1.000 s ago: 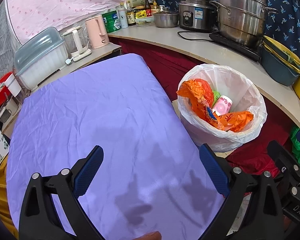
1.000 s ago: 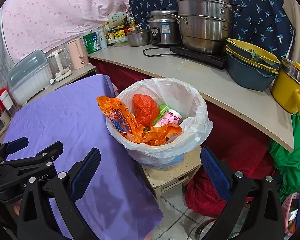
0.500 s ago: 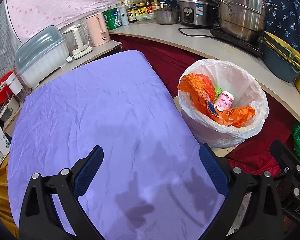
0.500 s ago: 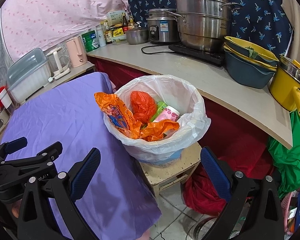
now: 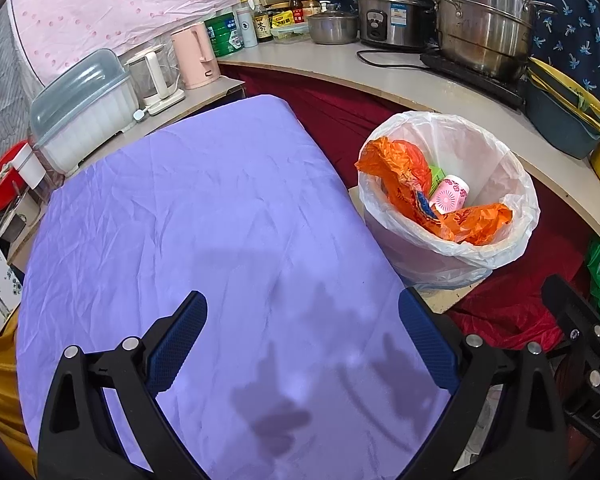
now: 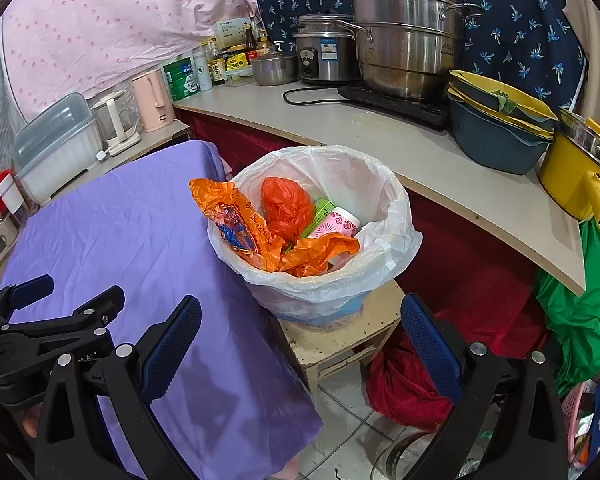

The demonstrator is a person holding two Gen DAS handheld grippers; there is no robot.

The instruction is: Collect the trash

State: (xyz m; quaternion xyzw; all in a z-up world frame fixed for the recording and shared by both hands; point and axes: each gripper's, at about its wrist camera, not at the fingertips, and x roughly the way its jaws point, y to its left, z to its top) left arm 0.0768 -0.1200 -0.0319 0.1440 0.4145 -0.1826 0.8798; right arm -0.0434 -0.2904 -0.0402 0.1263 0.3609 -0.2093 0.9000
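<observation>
Here the trash bin (image 6: 320, 256), lined in white plastic and stuffed with orange wrappers (image 6: 252, 236), sits on a low stool (image 6: 340, 340) beside the purple-covered table (image 5: 204, 232). Left gripper (image 5: 302, 344) and right gripper (image 6: 300, 340) hover spread, holding nothing.

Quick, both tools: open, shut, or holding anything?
Left tool: open, holding nothing.
Right tool: open, holding nothing.

both wrist views face forward-down; share bin (image 5: 448, 196) (image 6: 316, 220), purple table (image 5: 204, 240) (image 6: 112, 240).
</observation>
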